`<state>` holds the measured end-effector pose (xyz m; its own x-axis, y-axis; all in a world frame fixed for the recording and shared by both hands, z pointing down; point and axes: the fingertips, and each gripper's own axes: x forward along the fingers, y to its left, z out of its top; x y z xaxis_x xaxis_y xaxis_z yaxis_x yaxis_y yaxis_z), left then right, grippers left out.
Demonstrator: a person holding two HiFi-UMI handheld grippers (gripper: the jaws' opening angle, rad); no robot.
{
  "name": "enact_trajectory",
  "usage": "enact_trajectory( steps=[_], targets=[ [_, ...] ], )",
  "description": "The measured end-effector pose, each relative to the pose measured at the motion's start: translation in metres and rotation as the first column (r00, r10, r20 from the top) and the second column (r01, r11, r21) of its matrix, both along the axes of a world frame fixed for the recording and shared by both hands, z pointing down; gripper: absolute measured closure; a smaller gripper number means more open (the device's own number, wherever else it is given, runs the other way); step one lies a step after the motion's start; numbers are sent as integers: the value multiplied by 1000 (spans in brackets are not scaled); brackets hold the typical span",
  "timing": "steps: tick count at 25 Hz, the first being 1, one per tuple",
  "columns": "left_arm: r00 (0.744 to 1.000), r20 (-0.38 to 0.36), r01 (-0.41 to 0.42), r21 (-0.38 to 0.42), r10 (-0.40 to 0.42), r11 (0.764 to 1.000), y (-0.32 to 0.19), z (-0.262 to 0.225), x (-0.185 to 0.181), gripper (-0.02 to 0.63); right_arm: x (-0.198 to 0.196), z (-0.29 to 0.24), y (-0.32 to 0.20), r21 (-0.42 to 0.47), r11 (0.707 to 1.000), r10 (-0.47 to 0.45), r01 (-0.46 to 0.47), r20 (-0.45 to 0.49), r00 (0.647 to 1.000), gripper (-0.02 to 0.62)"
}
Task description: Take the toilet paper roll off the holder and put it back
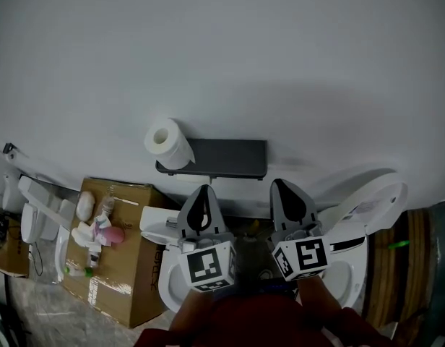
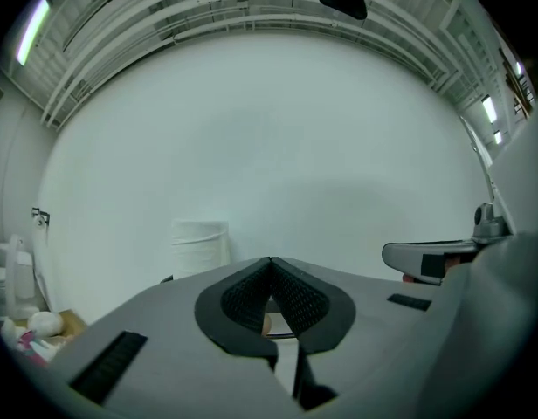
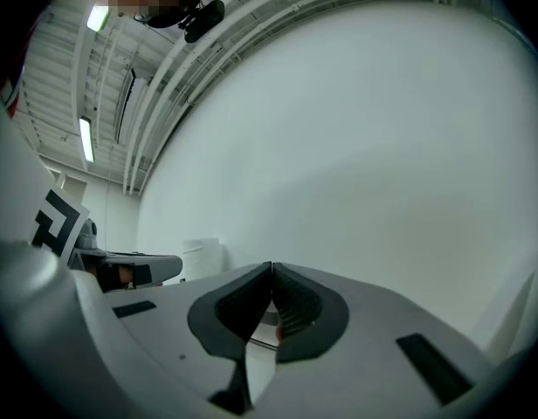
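Observation:
A white toilet paper roll (image 1: pixel 168 143) sits on the left end of a dark grey wall holder (image 1: pixel 222 158) with a flat shelf top. In the left gripper view the roll (image 2: pixel 199 245) shows left of the jaw tips; in the right gripper view the roll (image 3: pixel 202 258) is small and far left. My left gripper (image 1: pixel 203 191) is below the holder, jaws shut with nothing between them. My right gripper (image 1: pixel 282 186) hangs beside it to the right, jaws also shut and empty. Both grippers are apart from the roll and holder.
A white toilet (image 1: pixel 352 230) with raised lid stands below the grippers. A cardboard box (image 1: pixel 128 266) at the left carries bottles and small items (image 1: pixel 96 231). A white wall (image 1: pixel 244 63) fills the upper view. A wooden panel (image 1: pixel 410 266) is at the right.

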<state>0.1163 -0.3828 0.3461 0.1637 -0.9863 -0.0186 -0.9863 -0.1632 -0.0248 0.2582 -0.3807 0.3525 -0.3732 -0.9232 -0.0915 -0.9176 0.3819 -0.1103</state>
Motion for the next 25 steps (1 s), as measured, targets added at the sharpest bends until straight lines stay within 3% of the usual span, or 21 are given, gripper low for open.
enact_trajectory(
  steps=[4, 13, 14, 21, 25],
  targets=[
    [999, -34, 1, 10, -1, 1000, -9, -4, -10, 591, -16, -2, -10, 5, 1000, -8, 8, -9, 1000, 577],
    [999, -35, 32, 9, -31, 999, -22, -6, -24, 575, -25, -4, -23, 1, 1000, -2, 2, -6, 1000, 577],
    [999, -34, 34, 6, -34, 999, -24, -6, -26, 510, -25, -3, -25, 3, 1000, -5, 5, -7, 1000, 577],
    [995, 13, 101, -7, -101, 995, -37, -4, -54, 233, -28, -6, -26, 14, 1000, -9, 9, 10, 1000, 577],
    [993, 5, 120, -25, -120, 992, -57, -3, -68, 156, -30, -10, -26, 24, 1000, -9, 9, 16, 1000, 577]
  ],
)
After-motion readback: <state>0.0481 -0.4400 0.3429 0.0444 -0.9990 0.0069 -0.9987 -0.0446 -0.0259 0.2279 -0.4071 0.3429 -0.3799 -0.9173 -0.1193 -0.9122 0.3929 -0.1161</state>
